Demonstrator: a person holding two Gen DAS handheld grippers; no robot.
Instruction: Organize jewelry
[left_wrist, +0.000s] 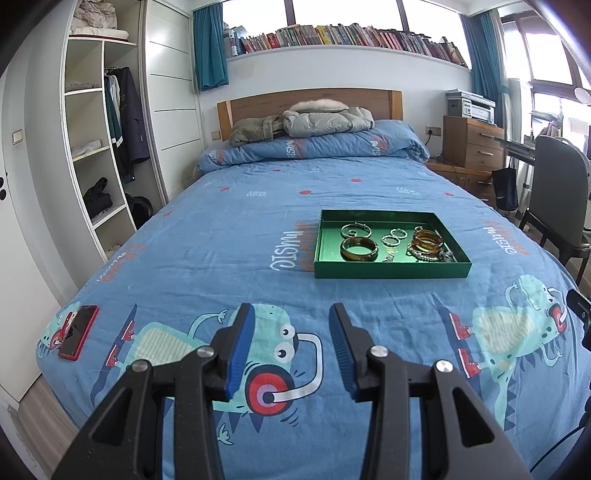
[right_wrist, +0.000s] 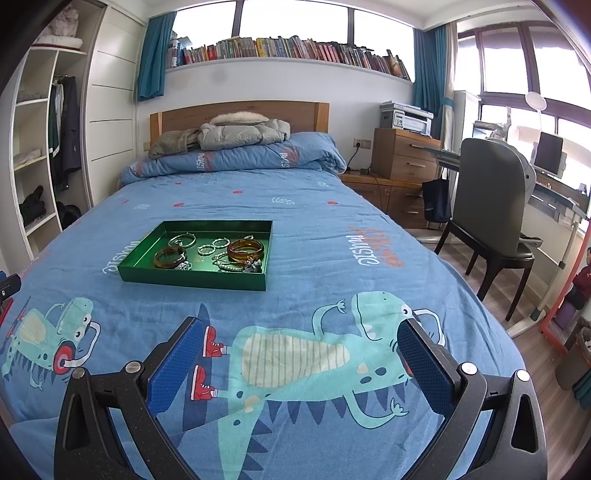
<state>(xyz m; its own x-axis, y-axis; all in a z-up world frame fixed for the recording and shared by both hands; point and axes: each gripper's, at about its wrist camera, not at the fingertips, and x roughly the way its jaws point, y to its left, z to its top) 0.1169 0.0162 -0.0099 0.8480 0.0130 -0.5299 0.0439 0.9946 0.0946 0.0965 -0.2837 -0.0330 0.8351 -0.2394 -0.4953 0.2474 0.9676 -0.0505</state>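
A green tray (left_wrist: 391, 268) lies on the blue bedspread and also shows in the right wrist view (right_wrist: 192, 281). It holds several pieces: amber bangles (left_wrist: 359, 249) (right_wrist: 245, 250), thin silver hoops (left_wrist: 354, 230) (right_wrist: 182, 240), small twisted rings (left_wrist: 392, 238) (right_wrist: 214, 245) and a beaded bracelet (left_wrist: 424, 255) (right_wrist: 229, 266). My left gripper (left_wrist: 291, 314) is open and empty, above the bedspread short of the tray. My right gripper (right_wrist: 301, 326) is wide open and empty, near the bed's foot, to the right of the tray.
A red phone (left_wrist: 78, 331) lies at the bed's left front corner. A folded duvet and jackets (left_wrist: 317, 122) lie at the headboard. A wardrobe (left_wrist: 99, 147) stands on the left; a chair (right_wrist: 491, 221), drawers and a desk stand on the right.
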